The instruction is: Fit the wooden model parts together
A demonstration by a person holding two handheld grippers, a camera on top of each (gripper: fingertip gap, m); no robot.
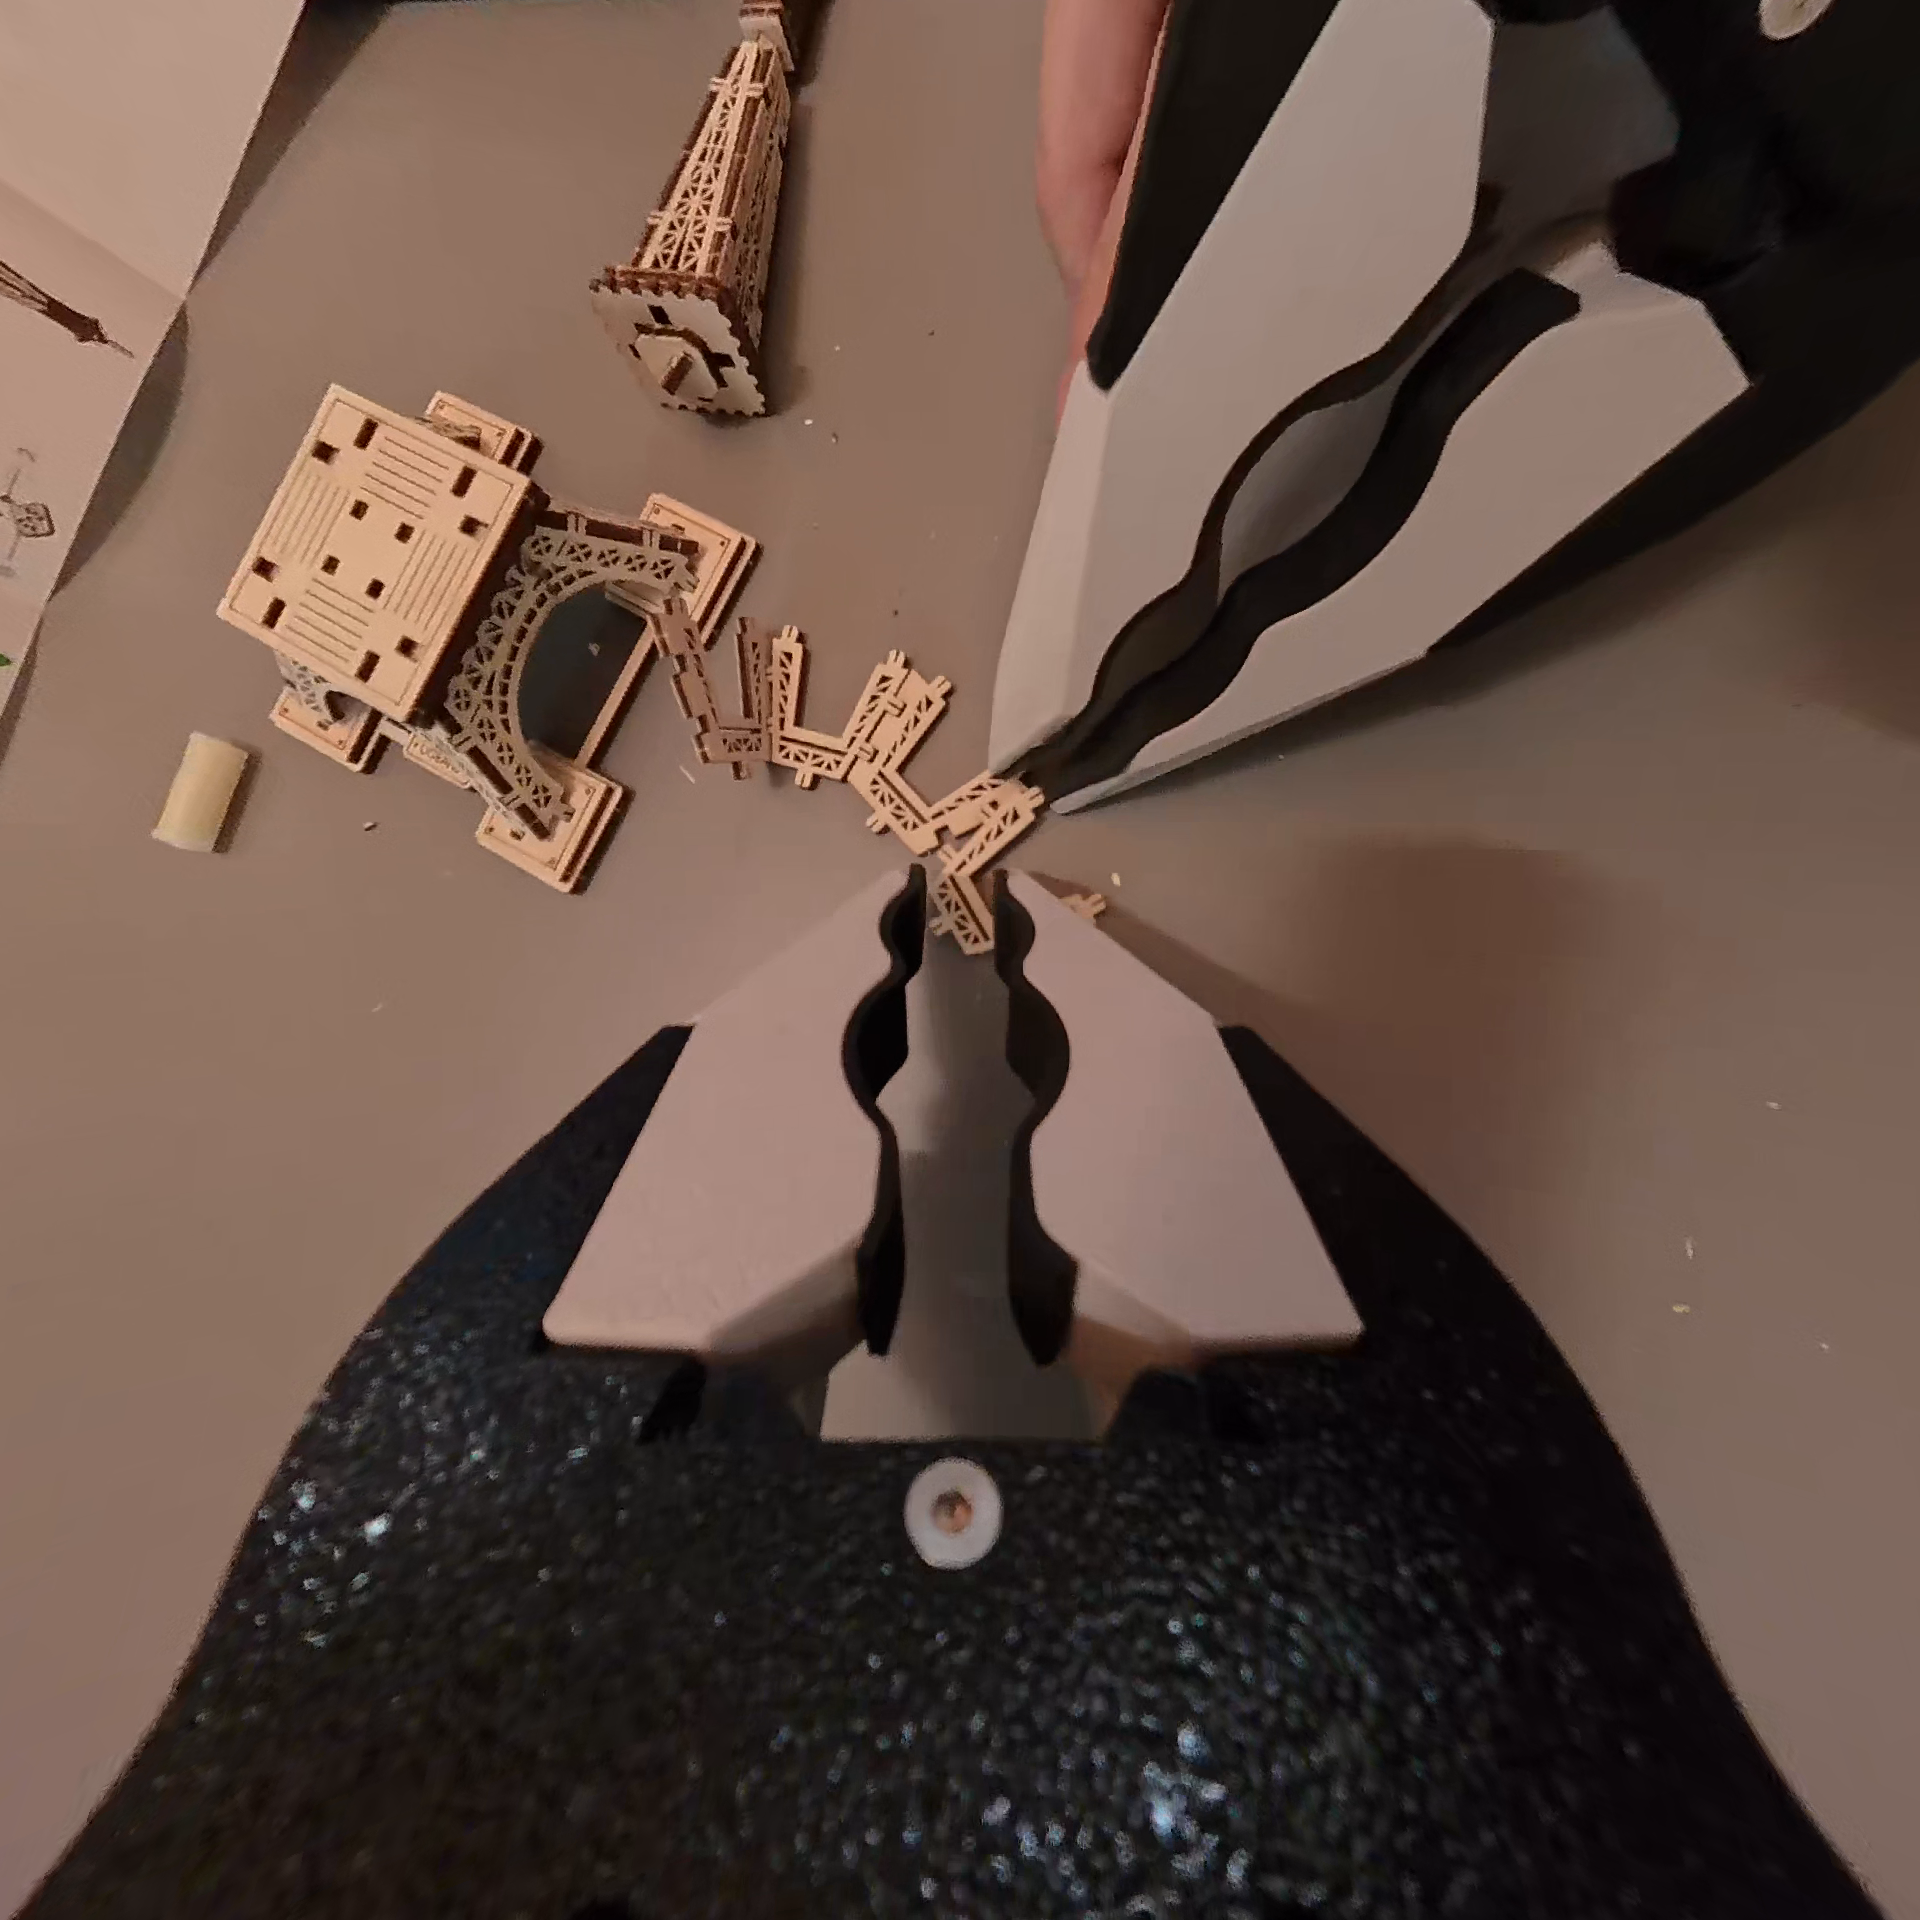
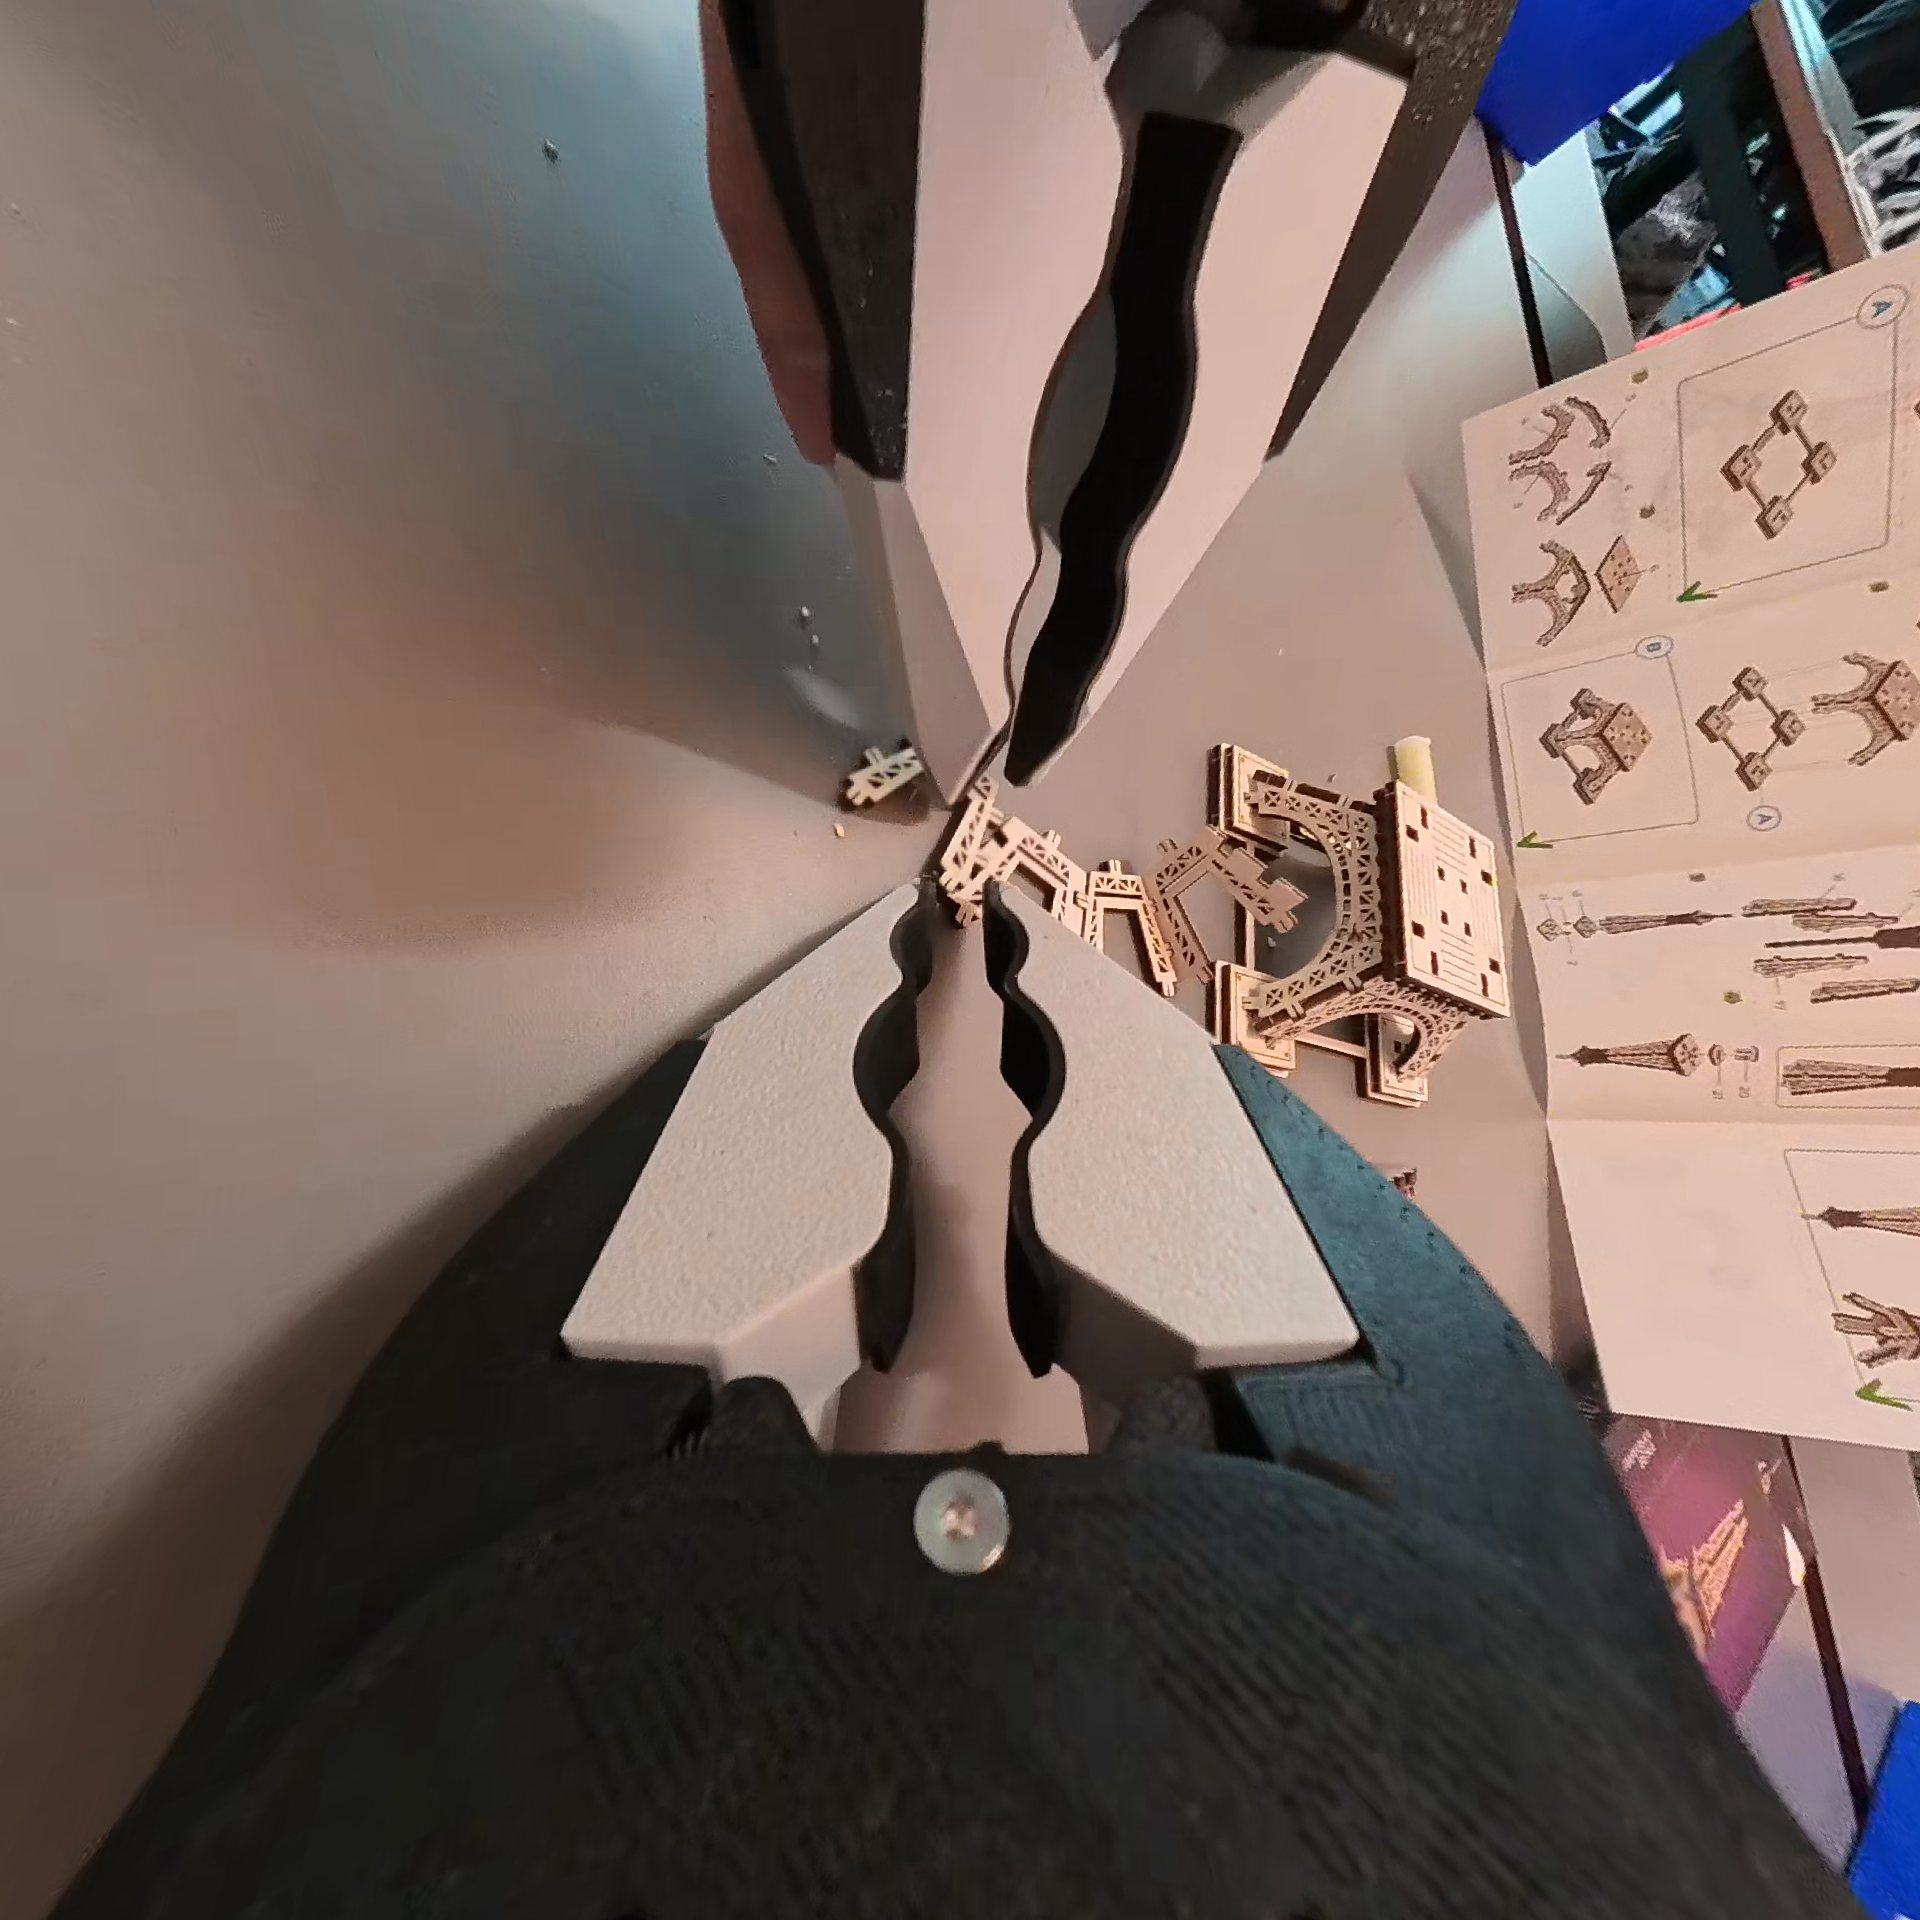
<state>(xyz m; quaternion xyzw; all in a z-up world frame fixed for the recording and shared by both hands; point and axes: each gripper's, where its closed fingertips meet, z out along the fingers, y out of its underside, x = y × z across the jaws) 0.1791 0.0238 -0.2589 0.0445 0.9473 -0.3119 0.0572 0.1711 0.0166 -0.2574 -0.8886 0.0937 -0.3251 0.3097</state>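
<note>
My left gripper (image 1: pixel 958 881) is shut on a small wooden lattice piece (image 1: pixel 961 920) just above the grey table. My right gripper (image 2: pixel 953 904) is shut on another small lattice piece (image 2: pixel 971 852). The two pieces meet tip to tip between the grippers. The right gripper (image 1: pixel 1029 781) comes in from the upper right in the left wrist view, pinching its piece (image 1: pixel 992 810). The left gripper (image 2: pixel 995 777) comes down from above in the right wrist view. A row of loose lattice pieces (image 1: pixel 800 727) (image 2: pixel 1143 914) lies beside them.
The arched tower base (image 1: pixel 416 623) (image 2: pixel 1403 914) lies on its side nearby. The tower spire (image 1: pixel 707 239) lies farther off. A cream cylinder (image 1: pixel 203 790) and an instruction sheet (image 2: pixel 1714 831) are beside the base. One stray lattice piece (image 2: pixel 883 777) lies by the left gripper. Both grippers' tips are close together, under 4 cm apart. The cream cylinder (image 1: pixel 203 790) is about 15 cm from both grippers' fingertips.
</note>
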